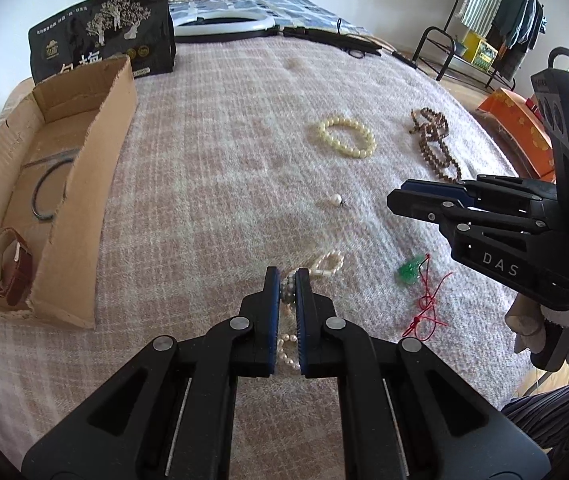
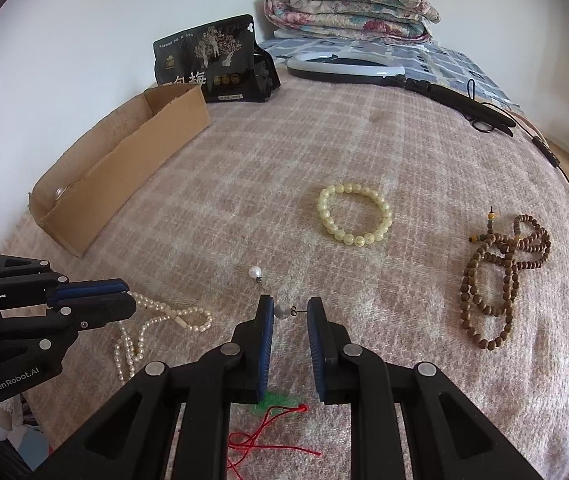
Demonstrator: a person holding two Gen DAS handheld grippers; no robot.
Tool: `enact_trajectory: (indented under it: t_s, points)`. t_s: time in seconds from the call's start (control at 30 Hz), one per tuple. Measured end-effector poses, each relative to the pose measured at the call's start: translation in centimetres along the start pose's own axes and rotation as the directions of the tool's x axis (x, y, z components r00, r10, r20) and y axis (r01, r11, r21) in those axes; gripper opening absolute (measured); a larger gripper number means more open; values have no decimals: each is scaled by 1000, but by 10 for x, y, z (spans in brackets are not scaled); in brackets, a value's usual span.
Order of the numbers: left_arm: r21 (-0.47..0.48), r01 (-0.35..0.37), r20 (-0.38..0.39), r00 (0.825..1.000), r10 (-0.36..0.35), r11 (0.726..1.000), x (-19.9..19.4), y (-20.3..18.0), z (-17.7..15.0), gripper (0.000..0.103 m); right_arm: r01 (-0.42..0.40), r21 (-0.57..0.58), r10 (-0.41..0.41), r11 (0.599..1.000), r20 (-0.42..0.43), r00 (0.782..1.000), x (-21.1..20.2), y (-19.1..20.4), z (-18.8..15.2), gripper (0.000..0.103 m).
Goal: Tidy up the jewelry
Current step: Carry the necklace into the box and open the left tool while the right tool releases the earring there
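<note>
Left gripper (image 1: 287, 276) at the lower centre of the left wrist view, jaws clamped together on a pearl necklace (image 1: 326, 265); clump of pearls pinched between the blue pads, more of the strand trailing below and to the upper right on the pink checked blanket (image 1: 220, 128). Same gripper (image 2: 126, 298) at the left edge of the right wrist view, necklace (image 2: 172, 316) spilling from its tips across the blanket (image 2: 284, 152).

Right gripper (image 2: 289, 312) at the lower centre of the right wrist view, jaws narrowly apart yet closed on a pearl earring (image 2: 282, 311): pearl against the left pad, thin post reaching to the right pad. Same gripper (image 1: 394, 198) at the right of the left wrist view; earring not discernible there.

Second pearl earring (image 2: 255, 272) just above the fingertips, loose on the blanket. Yellow bead bracelet (image 2: 354, 214) at centre right, apart from everything. Brown bead string (image 2: 504, 268) heaped at the far right. Green pendant (image 2: 278, 402) on red cord (image 2: 260, 440) at the bottom, partly hidden under the gripper.

Cardboard box (image 1: 84, 184) at the left of the left wrist view, with a dark bangle (image 1: 44, 192) and a brown-strapped watch (image 1: 4, 268) inside. Black pouch (image 1: 104, 32) behind the box at the upper left.
</note>
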State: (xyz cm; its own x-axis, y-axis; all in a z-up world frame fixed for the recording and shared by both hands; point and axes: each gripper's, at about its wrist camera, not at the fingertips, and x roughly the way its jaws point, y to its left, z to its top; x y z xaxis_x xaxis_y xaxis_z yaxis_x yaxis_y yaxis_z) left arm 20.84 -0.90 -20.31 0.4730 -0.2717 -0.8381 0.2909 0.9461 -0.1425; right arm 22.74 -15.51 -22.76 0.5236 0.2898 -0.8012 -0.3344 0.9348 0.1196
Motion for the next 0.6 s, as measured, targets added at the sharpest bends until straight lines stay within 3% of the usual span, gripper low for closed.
enact_trajectory:
  t_s: [0.6]
  points:
    - [-76, 50, 183, 983, -35, 996, -74, 21, 40, 5, -21, 20, 19, 1000, 105, 994, -33, 9, 36, 16]
